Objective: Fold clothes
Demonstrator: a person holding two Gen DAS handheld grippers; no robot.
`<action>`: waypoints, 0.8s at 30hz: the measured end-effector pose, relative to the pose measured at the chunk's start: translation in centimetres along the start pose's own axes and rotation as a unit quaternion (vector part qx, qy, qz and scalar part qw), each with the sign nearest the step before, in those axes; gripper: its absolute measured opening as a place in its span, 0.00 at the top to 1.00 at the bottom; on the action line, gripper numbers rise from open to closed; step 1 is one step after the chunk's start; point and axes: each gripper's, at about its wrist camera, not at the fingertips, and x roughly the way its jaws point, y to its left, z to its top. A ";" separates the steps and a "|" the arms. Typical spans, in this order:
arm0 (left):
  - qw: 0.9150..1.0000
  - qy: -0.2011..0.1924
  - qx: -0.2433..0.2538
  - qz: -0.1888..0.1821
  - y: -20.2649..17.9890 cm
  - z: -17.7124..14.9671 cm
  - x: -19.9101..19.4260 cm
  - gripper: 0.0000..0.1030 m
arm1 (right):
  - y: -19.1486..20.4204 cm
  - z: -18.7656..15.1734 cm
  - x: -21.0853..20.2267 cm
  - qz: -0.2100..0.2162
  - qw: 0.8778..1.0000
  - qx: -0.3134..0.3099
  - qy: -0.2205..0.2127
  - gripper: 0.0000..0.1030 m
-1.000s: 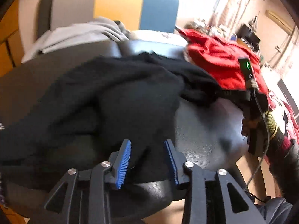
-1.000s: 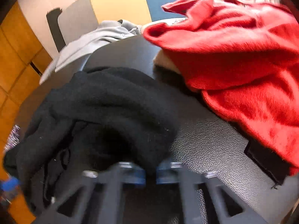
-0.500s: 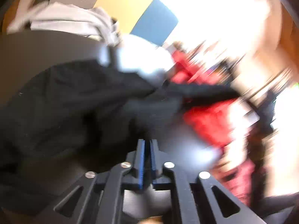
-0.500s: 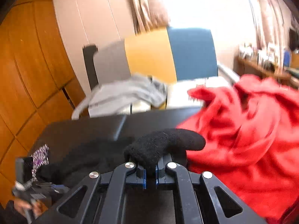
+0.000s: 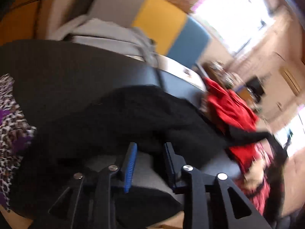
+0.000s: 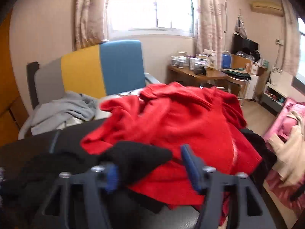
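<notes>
A black garment lies bunched on the dark tabletop. My left gripper is open just in front of its near edge, with its blue pads apart and cloth lying between them. In the right wrist view my right gripper is open; a fold of the black garment rests against its left finger, loose. A red garment is heaped behind it, and also shows in the left wrist view.
A grey garment lies on a grey, yellow and blue chair beyond the table. A leopard-print cloth sits at the table's left. A cluttered desk and pink bedding are on the right.
Both grippers were shut on the black garment half a second ago and have opened. The right gripper has lifted, and its fold of black cloth now lies loose.
</notes>
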 end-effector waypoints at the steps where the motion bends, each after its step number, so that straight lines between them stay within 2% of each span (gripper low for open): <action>1: 1.000 -0.006 0.014 0.021 0.2 0.7 0.4 0.62 | 1.1 -0.1 0.1 0.004 1.000 -0.021 0.000 0.38; 2: 0.999 -0.010 0.038 0.035 0.0 1.6 1.2 0.61 | 2.3 -0.1 0.3 0.007 0.999 -0.044 -0.002 0.38; 5: 0.992 -0.015 0.108 0.068 -0.9 4.1 4.1 0.60 | 7.0 0.3 1.9 0.099 0.991 -0.090 0.008 0.35; 6: 0.990 -0.006 0.123 0.070 -1.1 5.1 5.4 0.60 | 9.0 0.5 2.7 0.126 0.985 -0.113 0.016 0.28; 8: 0.987 0.007 0.146 0.067 -1.4 7.0 7.9 0.59 | 12.5 0.6 4.9 0.114 0.974 -0.184 0.064 0.28; 10: 0.984 0.020 0.167 0.061 -1.1 8.1 9.9 0.58 | 13.8 0.3 7.5 0.067 0.959 -0.243 0.126 0.28; 11: 0.982 0.027 0.179 0.056 -1.0 8.6 10.5 0.58 | 13.2 0.1 8.8 0.001 0.949 -0.275 0.154 0.28; 12: 0.980 0.033 0.187 0.056 -0.8 8.8 11.2 0.57 | 12.3 0.0 9.4 -0.051 0.942 -0.290 0.161 0.28; 14: 0.976 0.046 0.203 0.056 -0.4 9.2 12.9 0.55 | 9.1 1.1 9.5 -0.121 0.944 -0.260 0.164 0.28; 15: 0.974 0.053 0.213 0.054 -0.2 9.5 13.7 0.55 | 8.2 1.8 9.2 -0.109 0.952 -0.236 0.163 0.29; 16: 0.973 0.061 0.220 0.044 -0.2 9.9 14.6 0.54 | 8.3 2.3 8.6 -0.048 0.962 -0.217 0.158 0.29; 17: 0.971 0.070 0.227 0.032 -0.3 10.2 15.4 0.54 | 9.1 2.5 8.3 0.011 0.965 -0.211 0.153 0.29; 18: 0.969 0.081 0.233 0.027 -0.3 10.4 16.2 0.53 | 10.7 2.5 8.4 0.068 0.962 -0.218 0.151 0.29; 19: 0.966 0.092 0.239 0.022 -0.4 10.5 17.1 0.52 | 12.4 2.4 8.6 0.124 0.954 -0.227 0.148 0.29; 20: 0.964 0.103 0.245 0.018 -0.5 10.5 17.9 0.52 | 15.0 1.9 9.2 0.165 0.942 -0.254 0.148 0.29; 22: 0.959 0.120 0.256 0.007 -0.5 10.5 18.7 0.52 | 19.7 1.7 10.7 0.228 0.915 -0.295 0.152 0.29; 24: 0.954 0.143 0.263 -0.006 -0.3 10.2 19.7 0.52 | 21.8 2.5 12.7 0.262 0.903 -0.299 0.165 0.29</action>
